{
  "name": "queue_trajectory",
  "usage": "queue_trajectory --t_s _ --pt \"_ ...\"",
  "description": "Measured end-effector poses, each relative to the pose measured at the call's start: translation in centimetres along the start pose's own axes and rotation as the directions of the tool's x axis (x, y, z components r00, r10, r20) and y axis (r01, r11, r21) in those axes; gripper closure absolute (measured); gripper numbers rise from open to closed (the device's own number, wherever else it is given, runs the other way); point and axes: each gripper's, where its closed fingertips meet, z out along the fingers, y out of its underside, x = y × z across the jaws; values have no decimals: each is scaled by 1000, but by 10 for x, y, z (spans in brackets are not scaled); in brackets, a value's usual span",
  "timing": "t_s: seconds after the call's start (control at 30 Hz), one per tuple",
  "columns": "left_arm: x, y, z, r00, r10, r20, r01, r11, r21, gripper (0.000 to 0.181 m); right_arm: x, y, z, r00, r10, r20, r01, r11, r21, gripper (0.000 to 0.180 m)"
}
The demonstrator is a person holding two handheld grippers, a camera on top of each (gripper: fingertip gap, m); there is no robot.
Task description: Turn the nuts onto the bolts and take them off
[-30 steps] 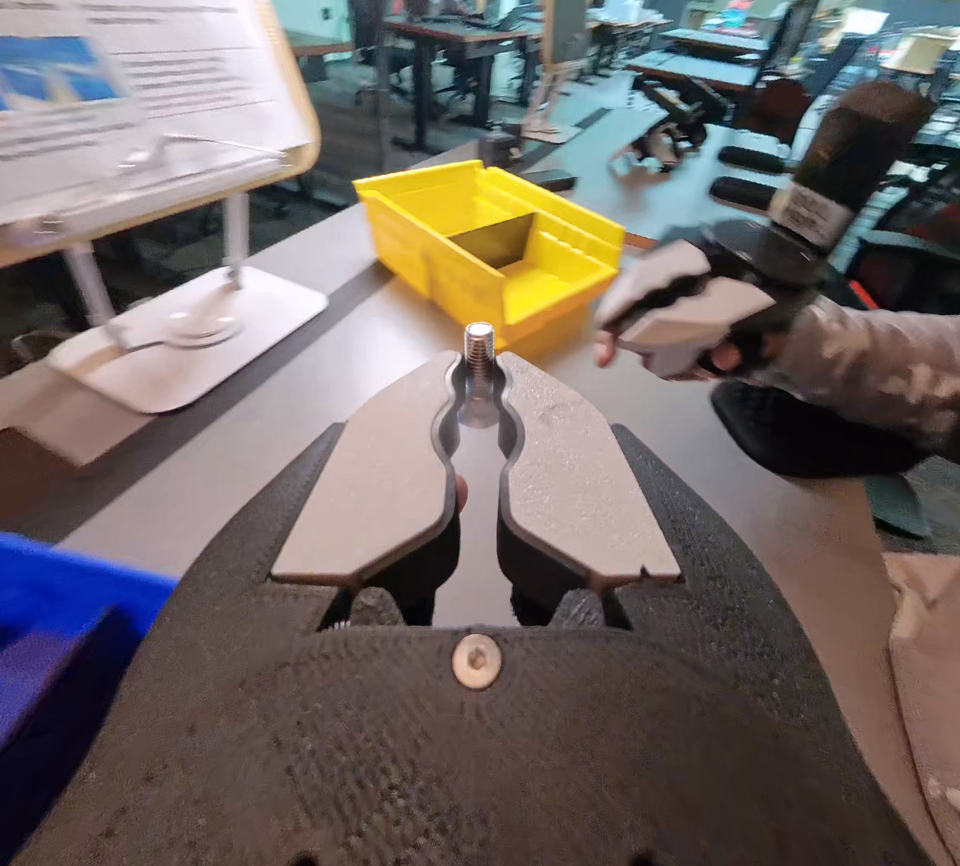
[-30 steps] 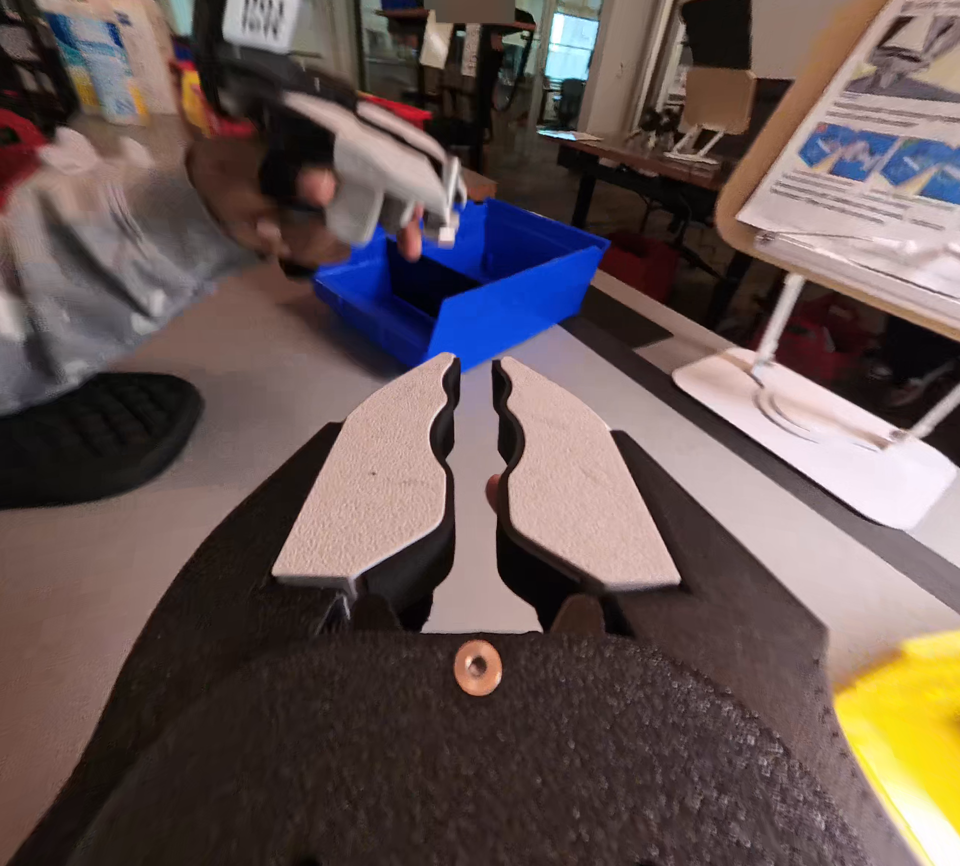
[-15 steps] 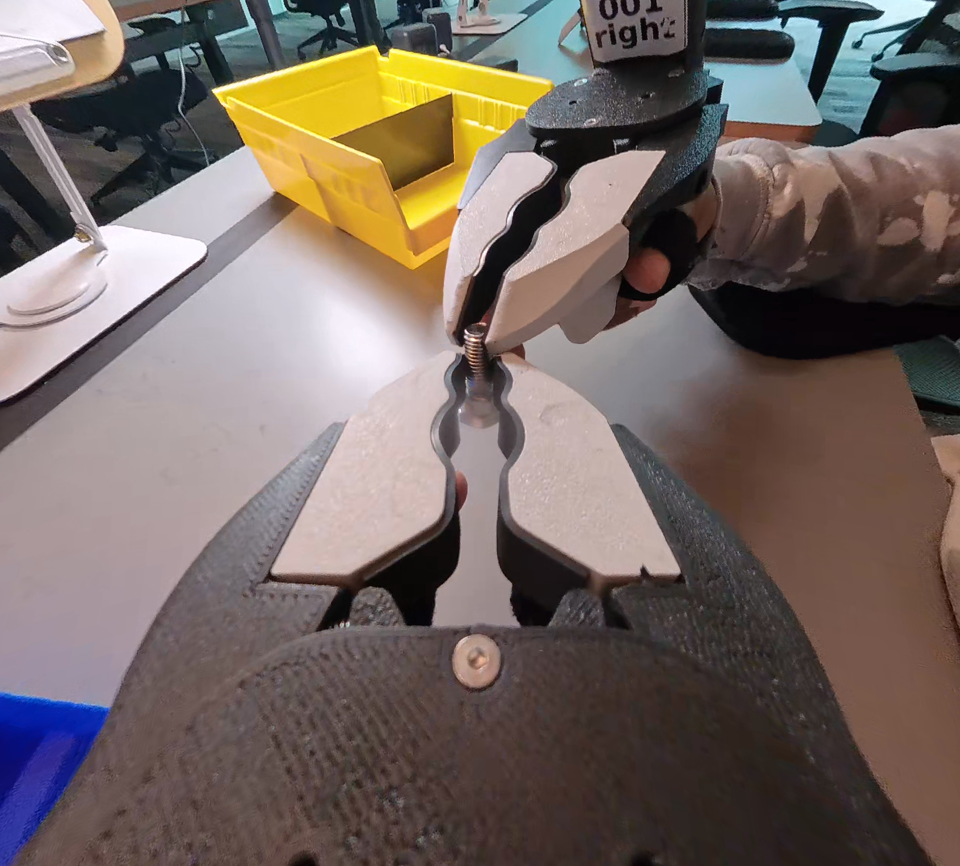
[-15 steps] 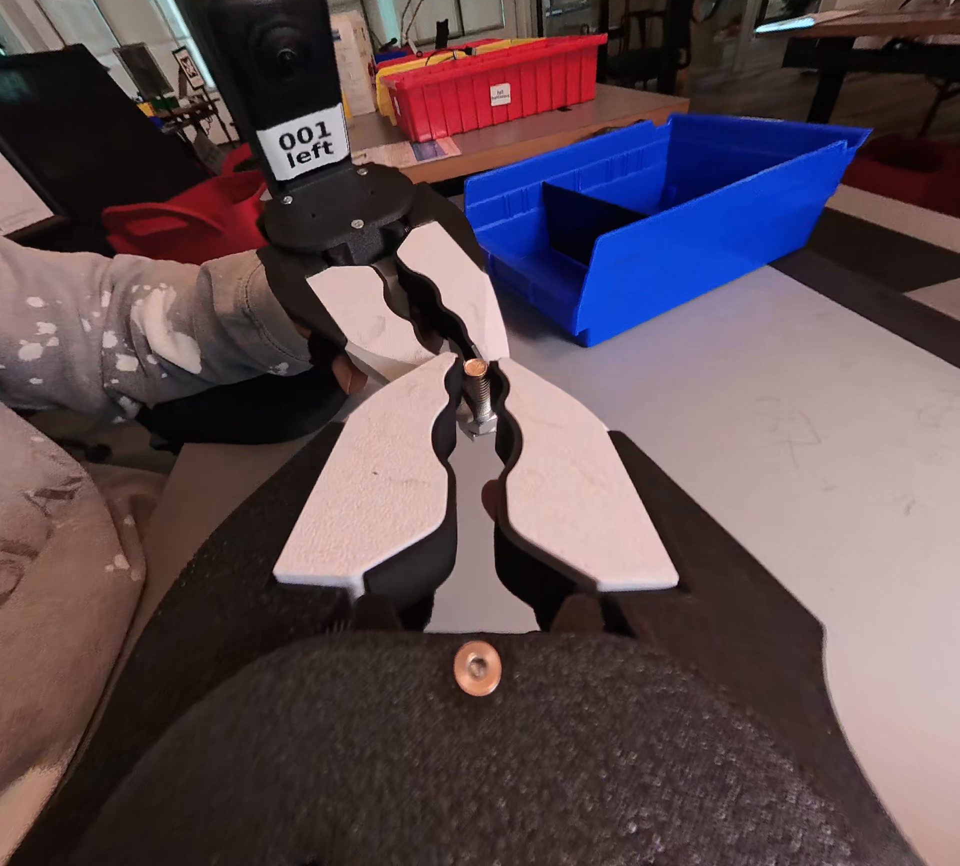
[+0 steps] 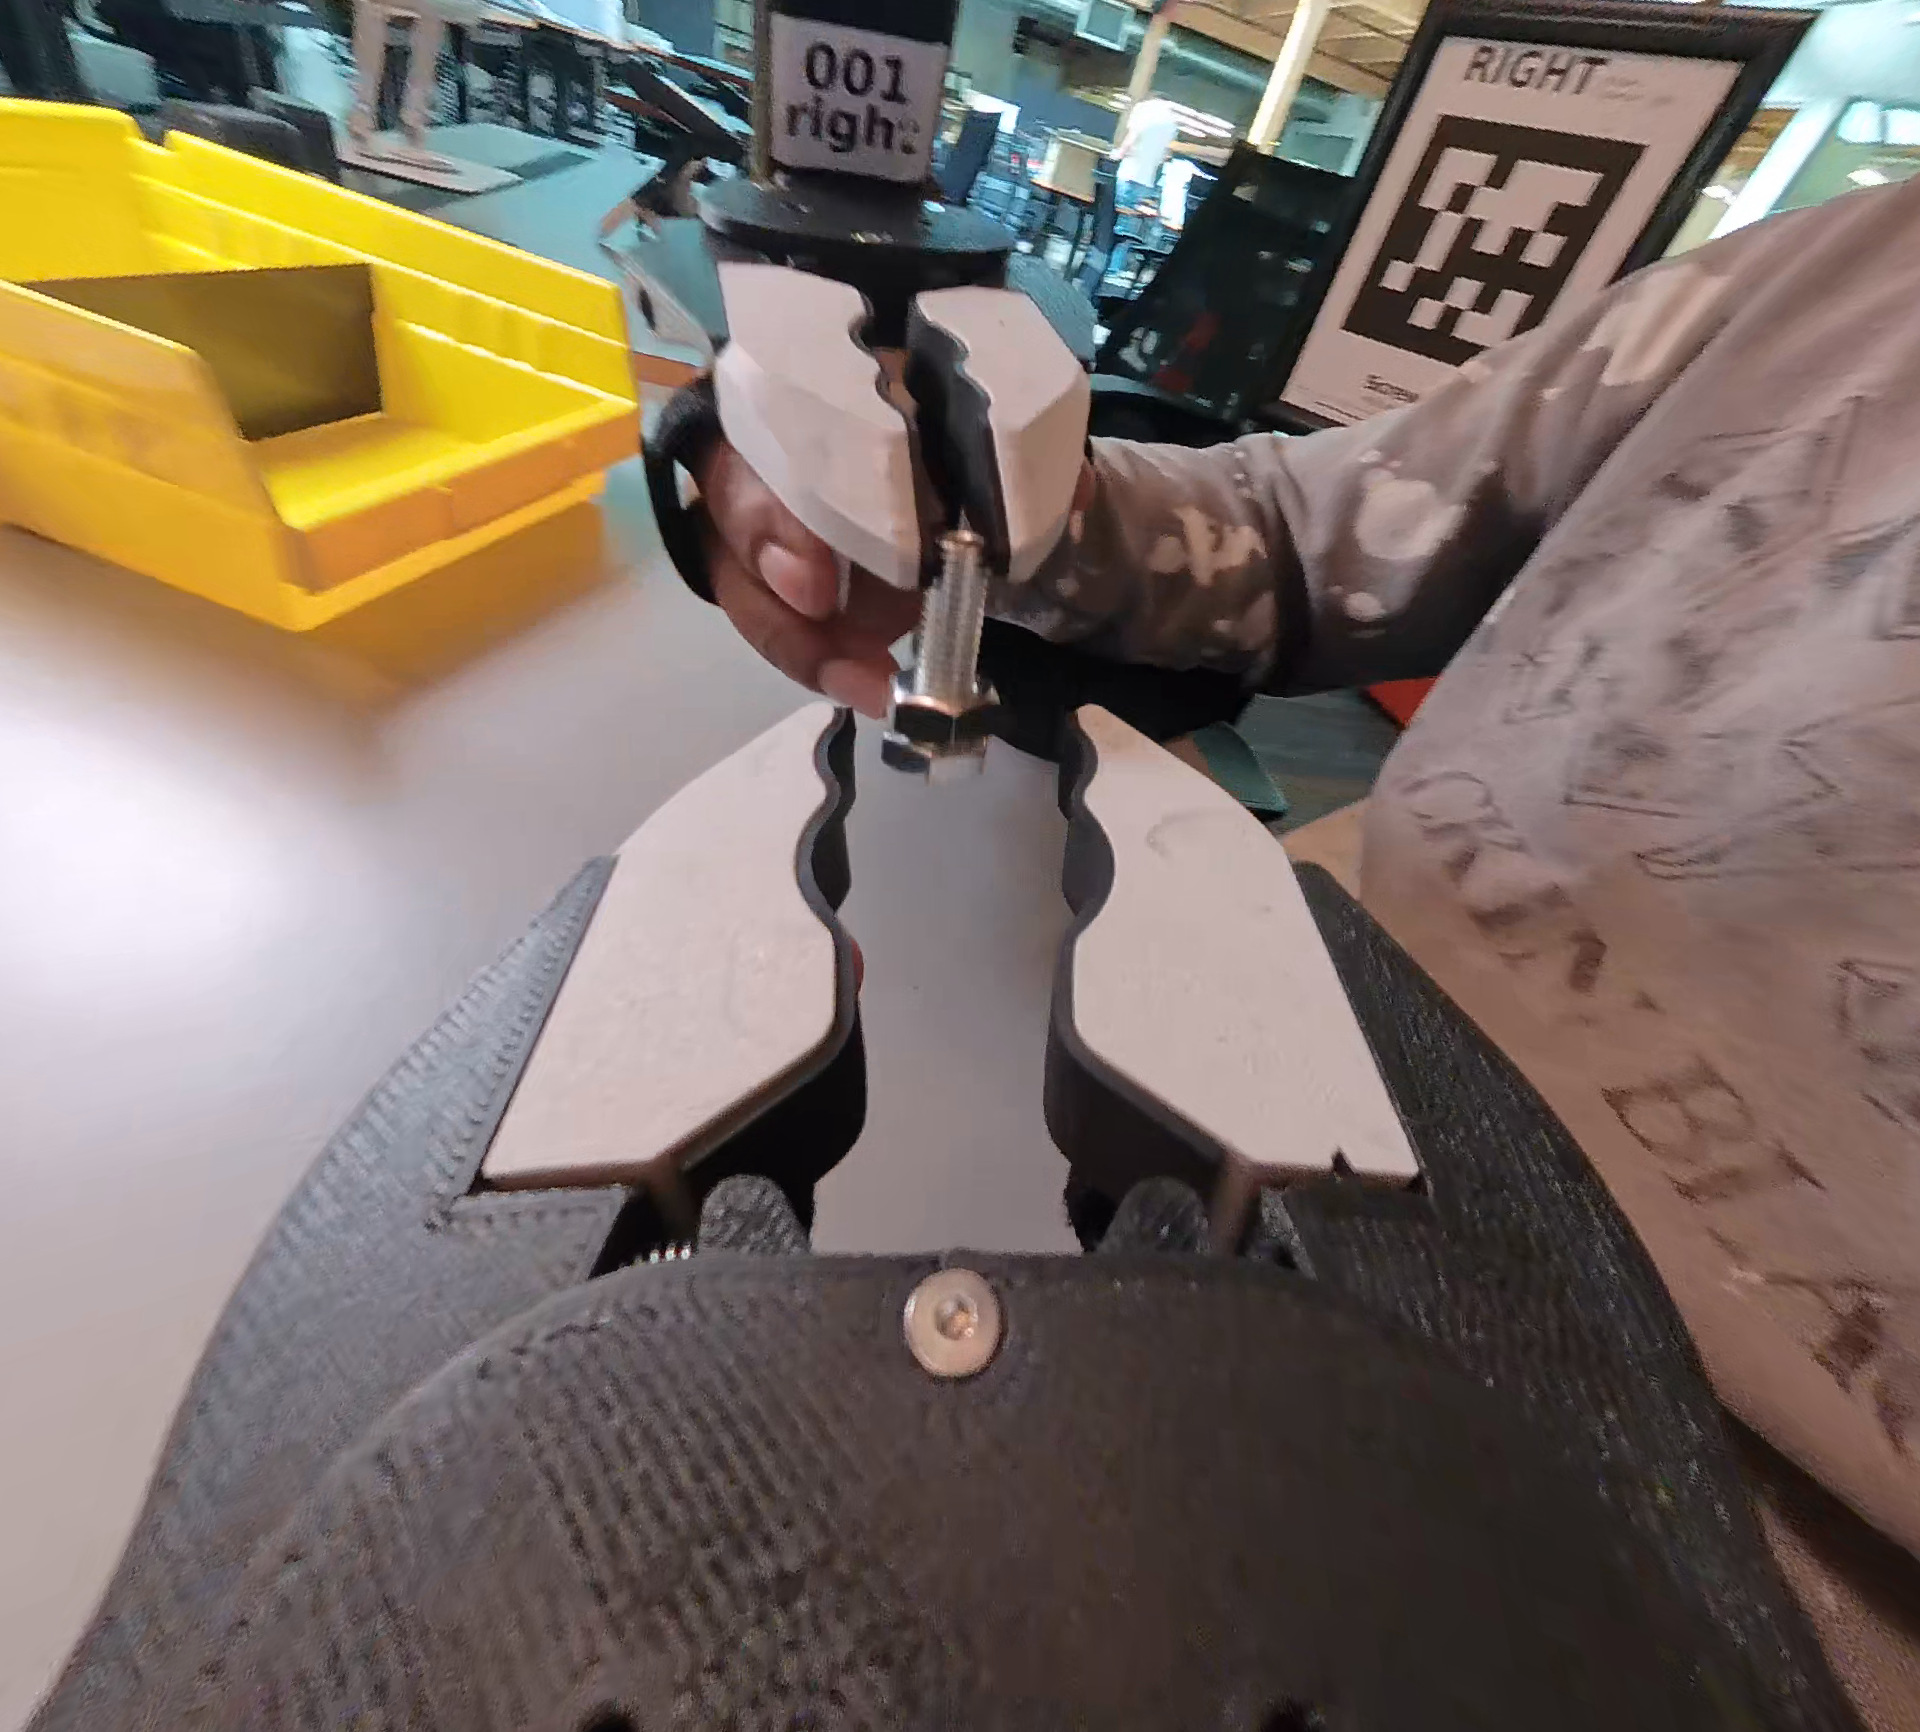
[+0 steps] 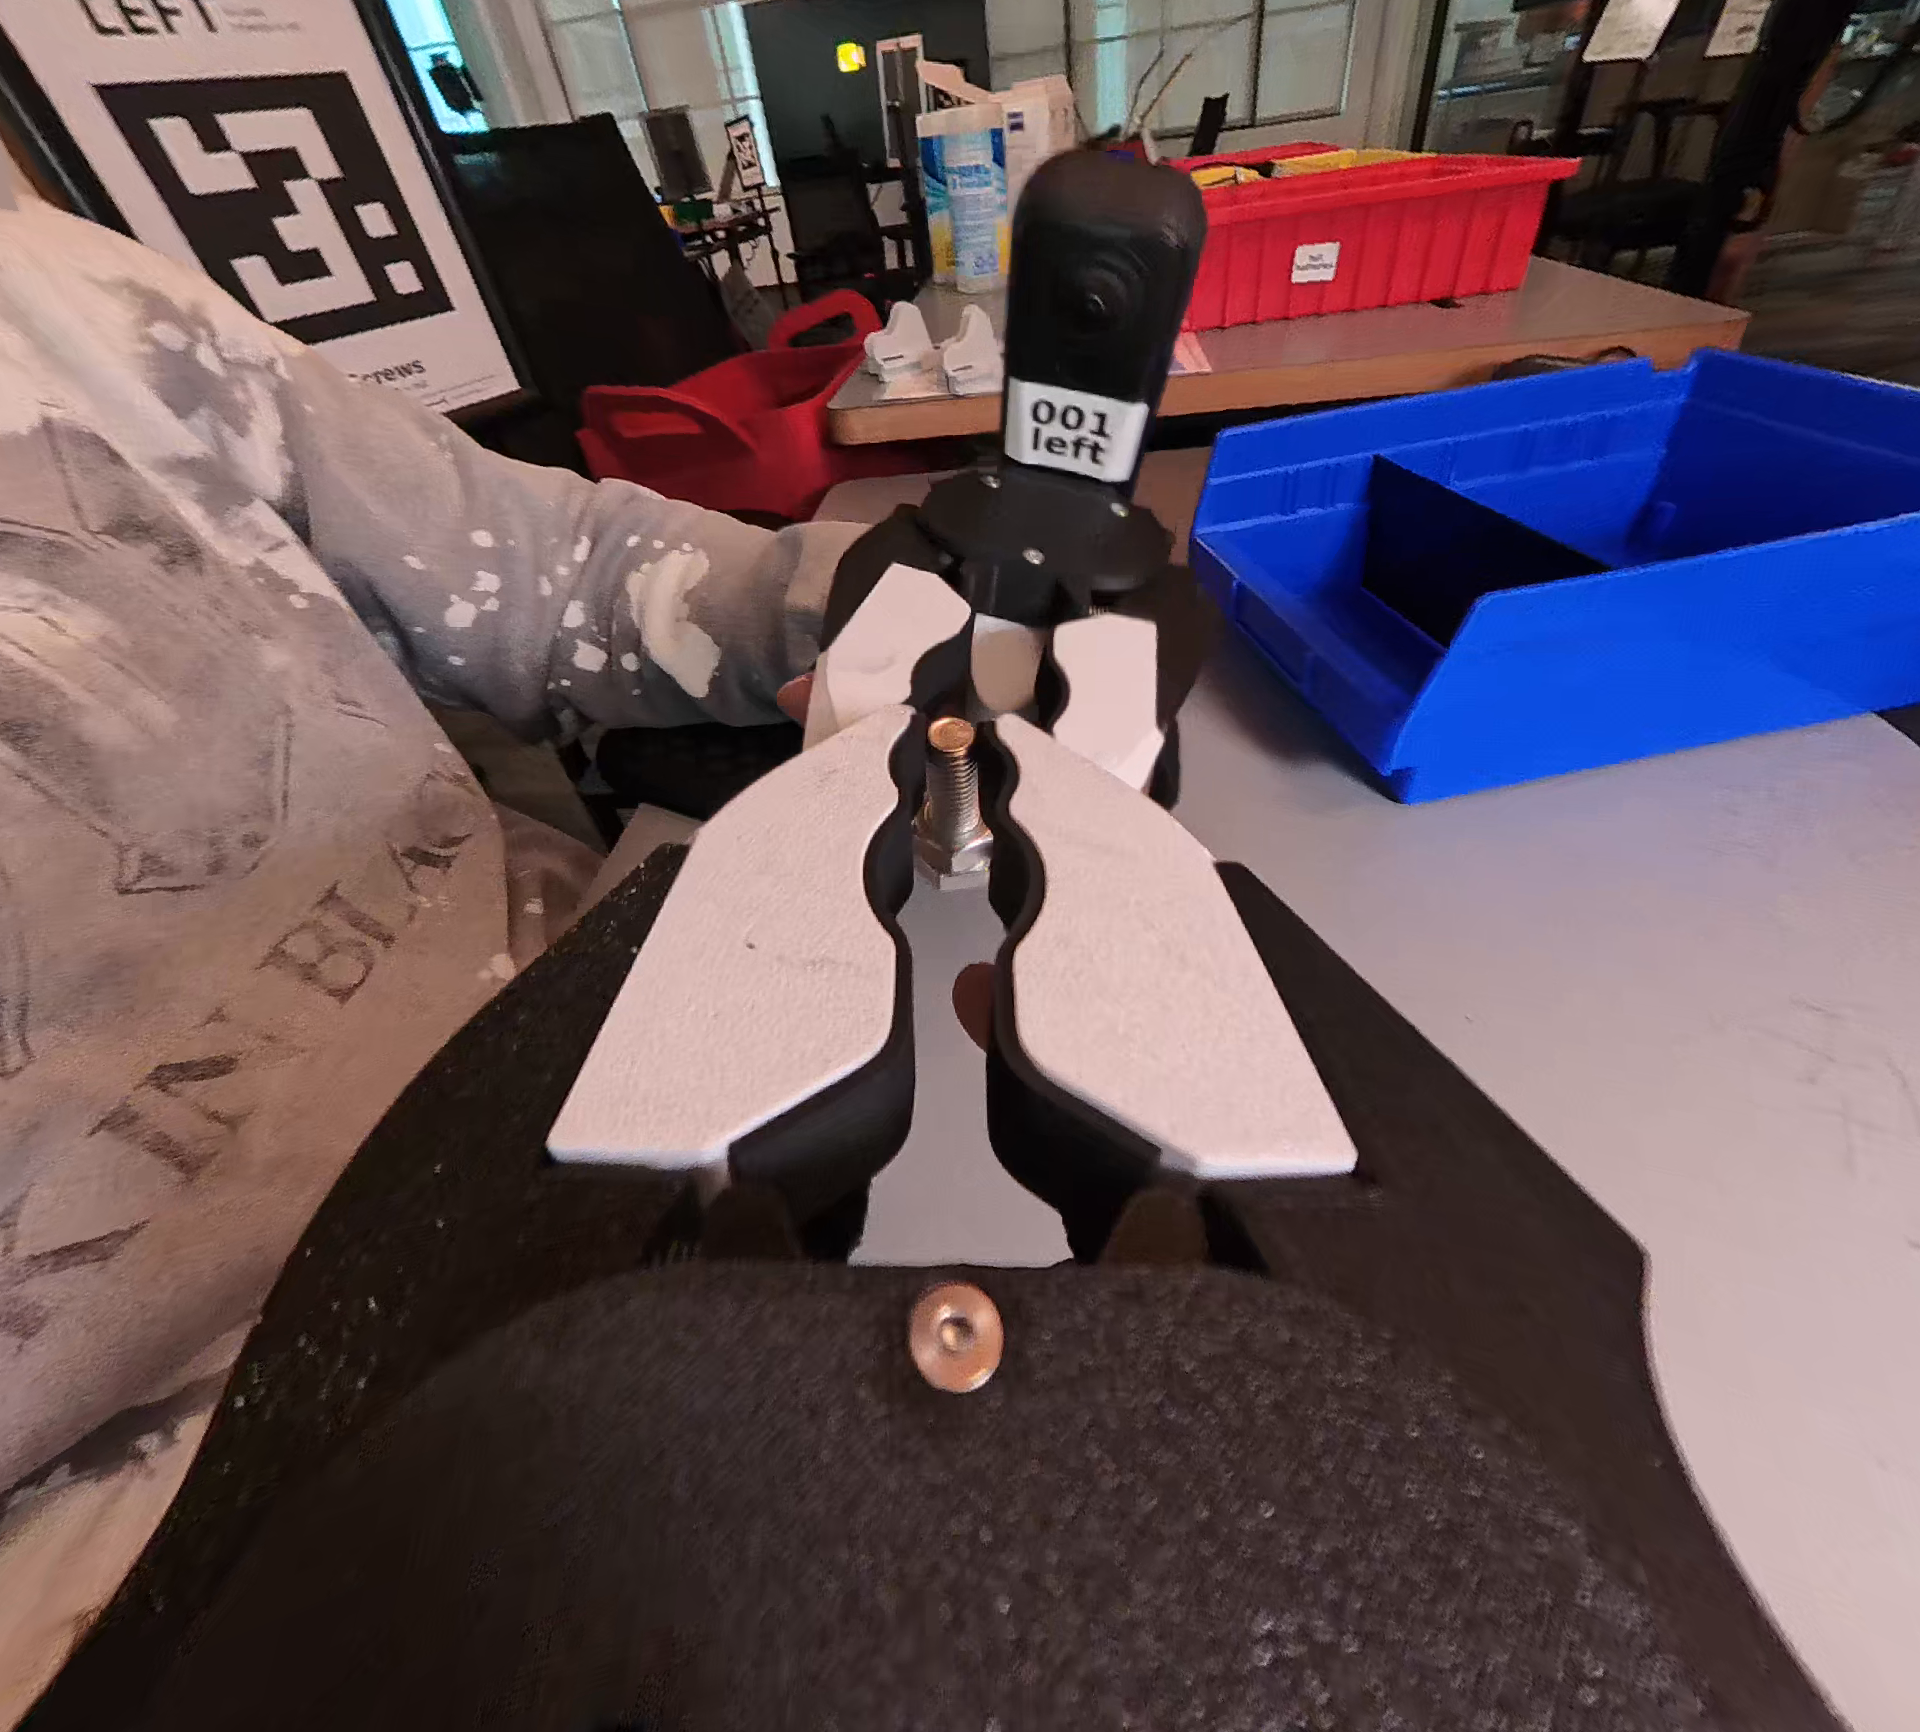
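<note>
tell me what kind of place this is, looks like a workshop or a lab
Most likely a shared workshop or lab, set up for recording. Parts bins sit on the work tables: a yellow bin, a blue bin and a red tote. Framed marker boards stand nearby, and more tables fill the open room.

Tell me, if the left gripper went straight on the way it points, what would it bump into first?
Probably the bolt, whose head hangs just past the open left gripper, held by the right gripper; depth is hard to judge.
</note>
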Motion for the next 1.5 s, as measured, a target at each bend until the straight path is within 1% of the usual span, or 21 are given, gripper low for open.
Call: queue_trajectory --t_s 0.1,0.2,0.37,0.57,0.8,1.17,1.23,1.27,1.33,1.43,1.5 --pt "8 3 4 998 -25 -61 26 1000 6 147 -9 -5 -6 997 22 72 -24 999 27 171" --pt "14 1 7 991 -59 -118 64 997 37 152 -13 -8 -10 994 30 108 -34 999 37 170" --pt "15 0 12 994 -32 -101 39 997 63 154 -13 -8 -12 991 40 124 -46 998 46 171" --pt "4 -9 9 1000 -5 -13 7 992 124 158 -9 -8 -13 994 41 104 -47 998 50 171" --pt "0 -11 7 999 29 34 -33 992 120 161 -7 -10 -13 995 37 88 -43 997 65 171" --pt "-1 -13 9 996 61 65 -69 989 134 163 -5 -12 -13 996 36 76 -42 996 83 170" --pt "-7 -18 7 991 68 120 -86 984 156 162 1 -15 -14 999 38 33 -42 994 105 170" --pt "-13 -22 4 984 66 164 -96 980 177 162 9 -18 -16 999 43 -14 -41 992 123 169" --pt "-23 -31 -4 966 58 253 -117 967 226 162 27 -23 -22 989 58 -132 -36 987 159 158" --pt "-40 -40 -19 906 67 419 -188 949 254 162 47 -22 -28 963 70 -260 -27 986 166 154" --pt "-48 -42 -25 862 79 500 -228 942 245 162 50 -19 -24 956 89 -279 -43 985 166 151"
